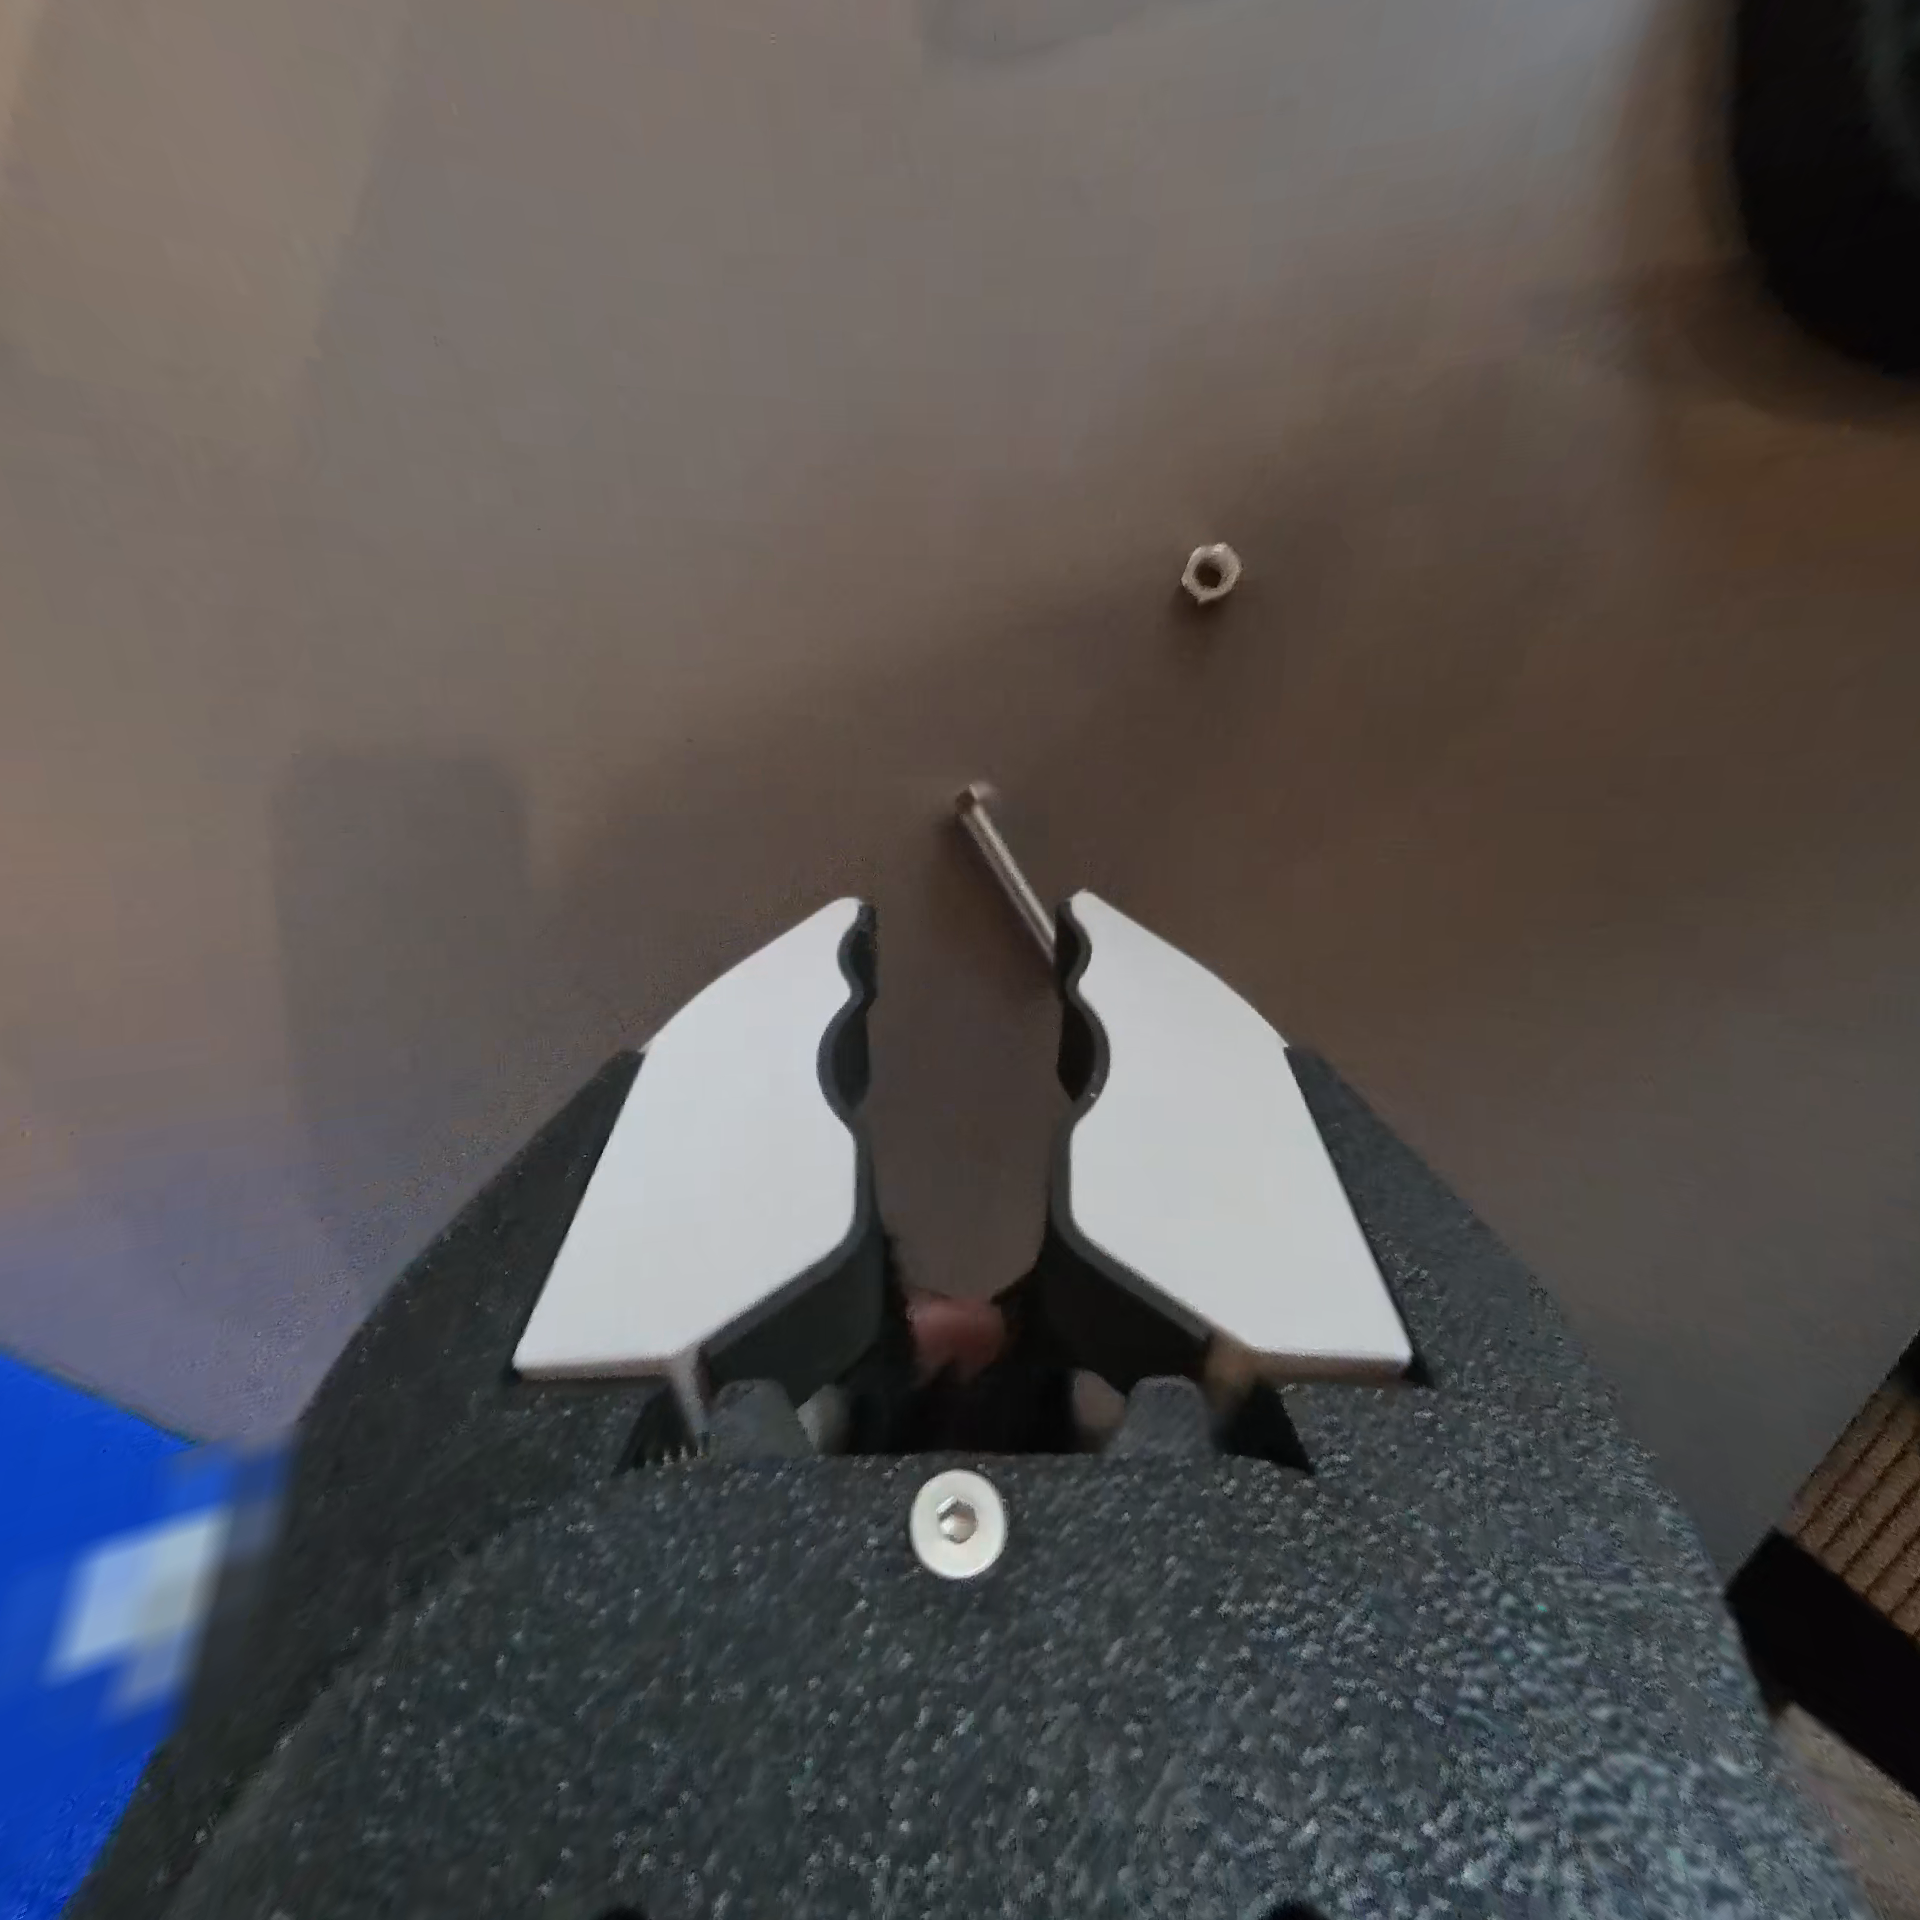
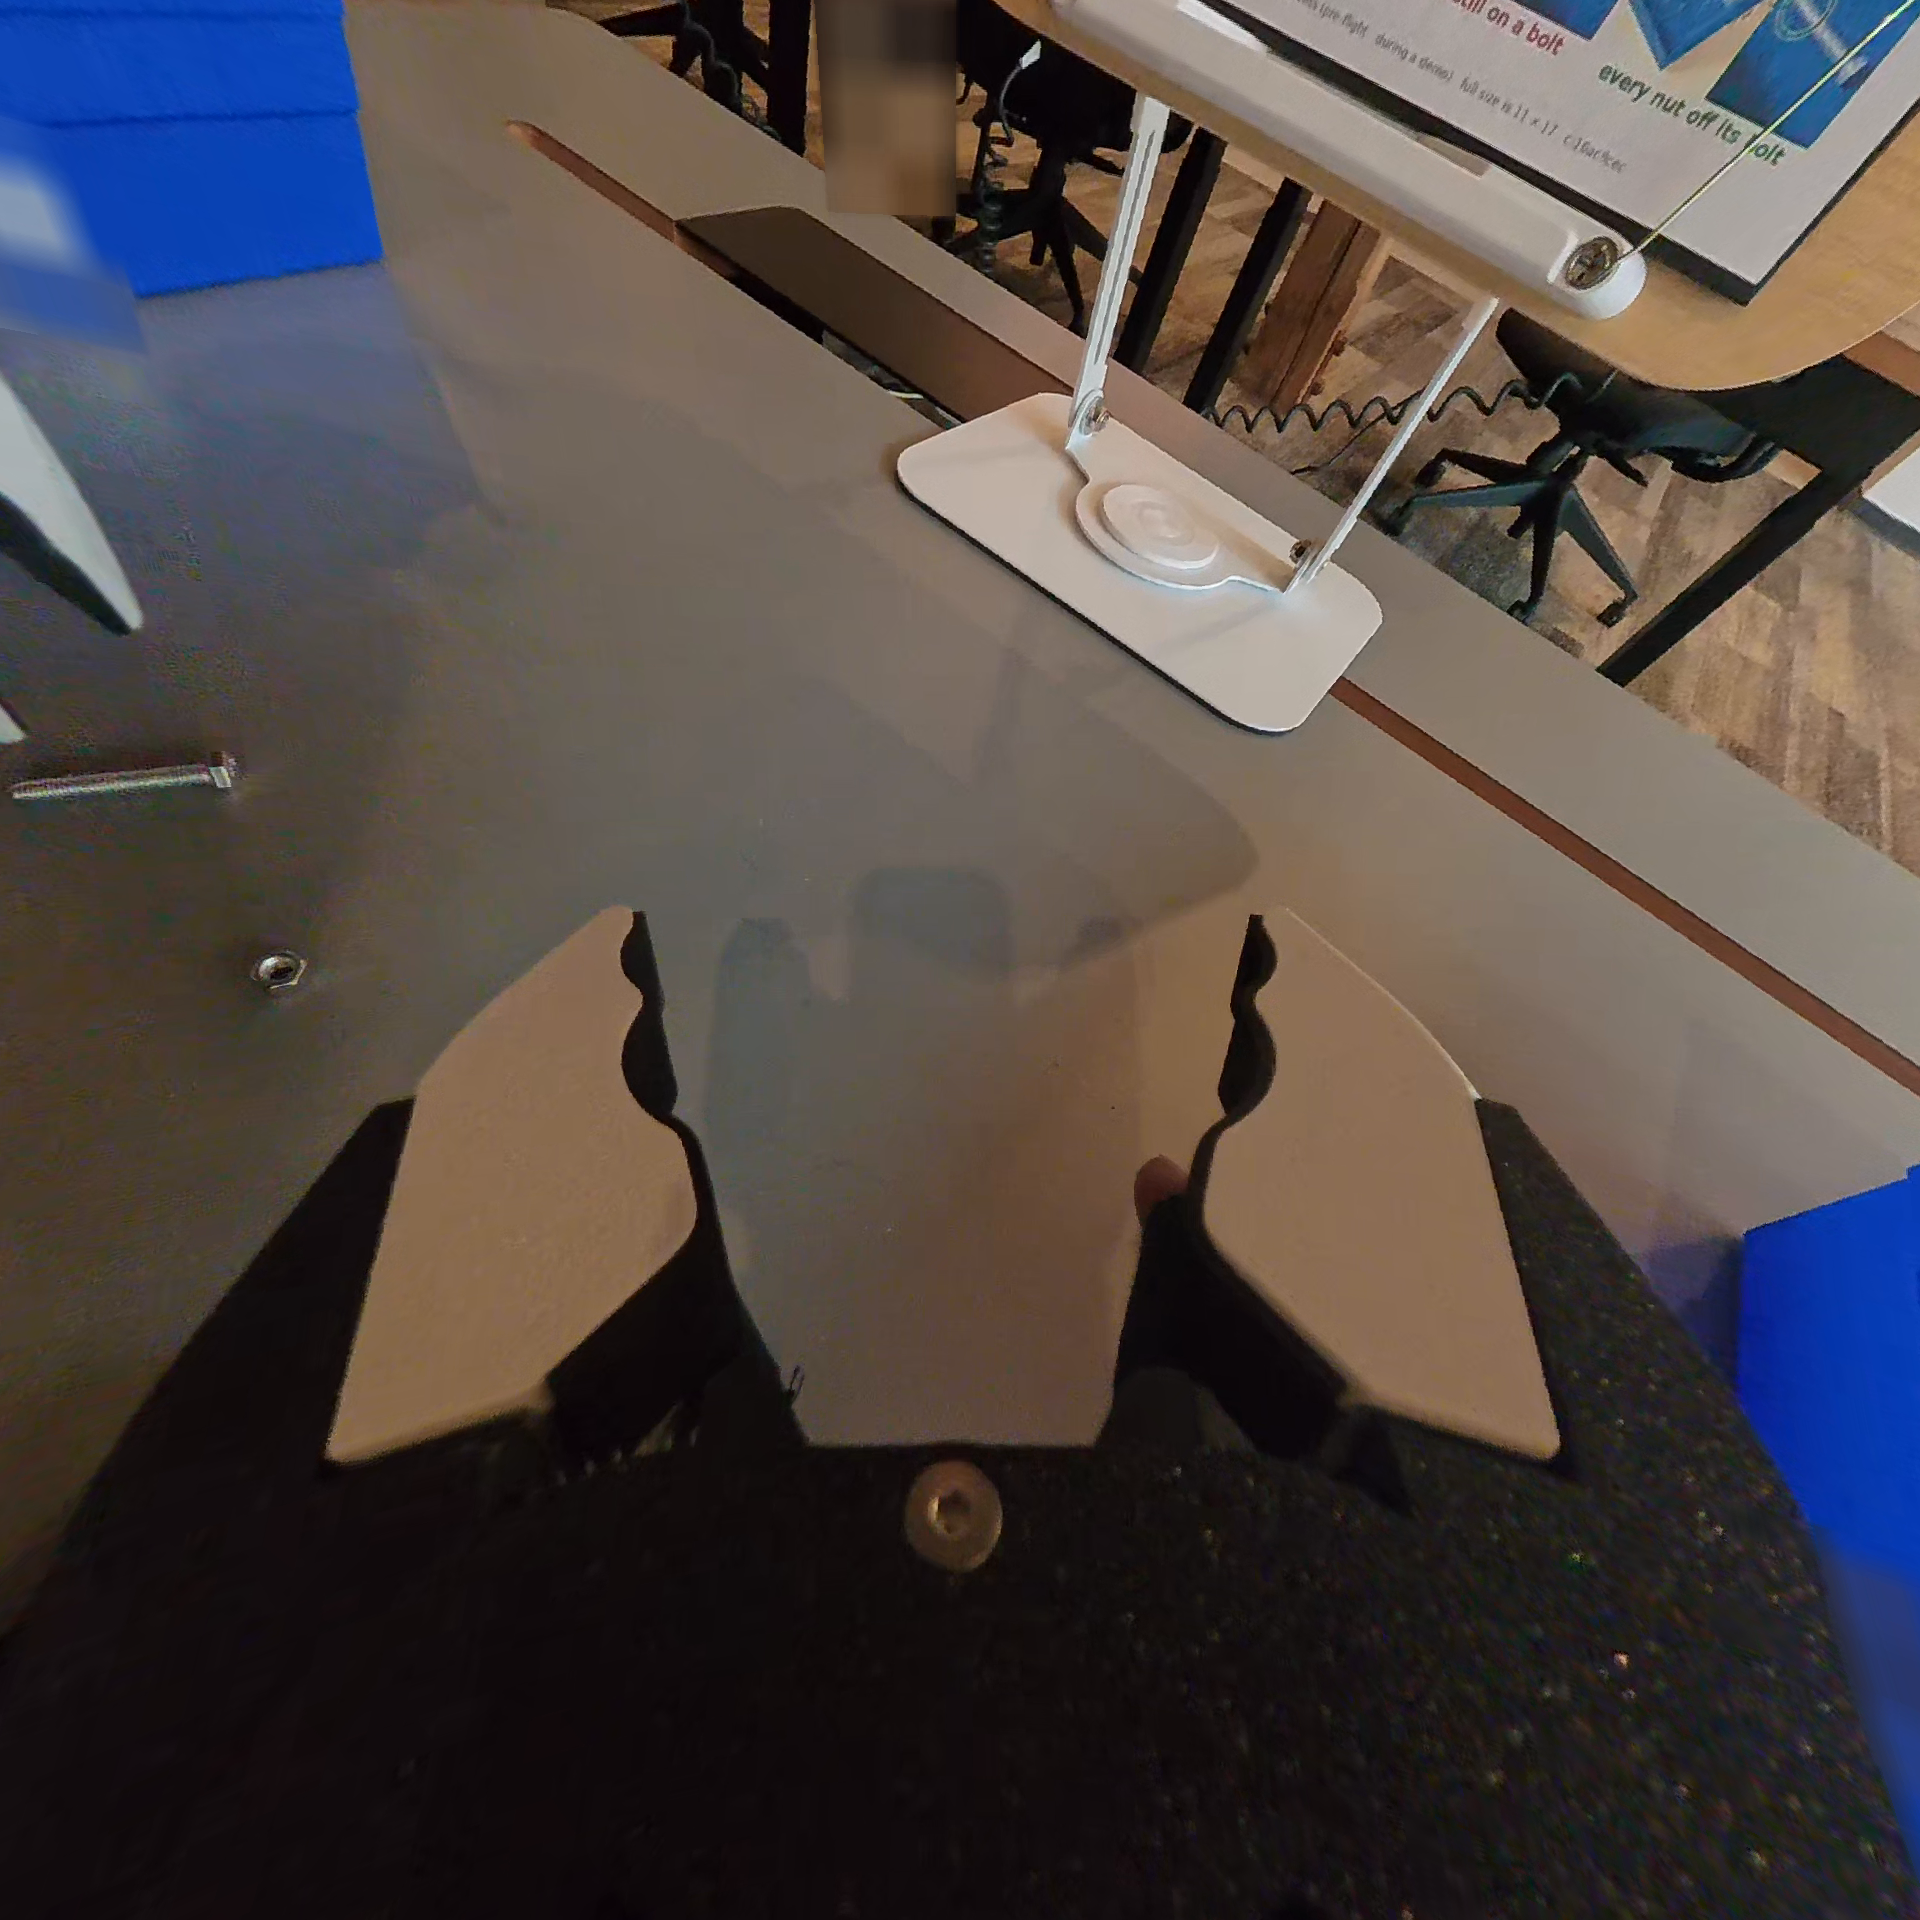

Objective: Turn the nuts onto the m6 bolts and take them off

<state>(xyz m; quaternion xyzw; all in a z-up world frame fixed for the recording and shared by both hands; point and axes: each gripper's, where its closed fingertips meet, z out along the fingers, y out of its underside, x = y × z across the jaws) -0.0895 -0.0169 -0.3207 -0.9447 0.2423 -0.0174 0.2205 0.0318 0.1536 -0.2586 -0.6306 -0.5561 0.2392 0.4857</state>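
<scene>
Though lettered but uncopied, poster on stand; left gripper apart, right gripper wide, both bare.

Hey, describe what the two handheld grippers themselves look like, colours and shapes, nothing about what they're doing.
Both match. The left gripper has a coarse, speckled black body, two flat pale grey-white fingers tapering forward, and wavy black rubber pads along their inner edges. A silver hex-socket screw sits centred on the body. The right gripper is built the same, its fingers looking warmer beige in that light. No cables or sleeves show.

Bolt lying on table, nut near it, stand base at far edge
</scene>
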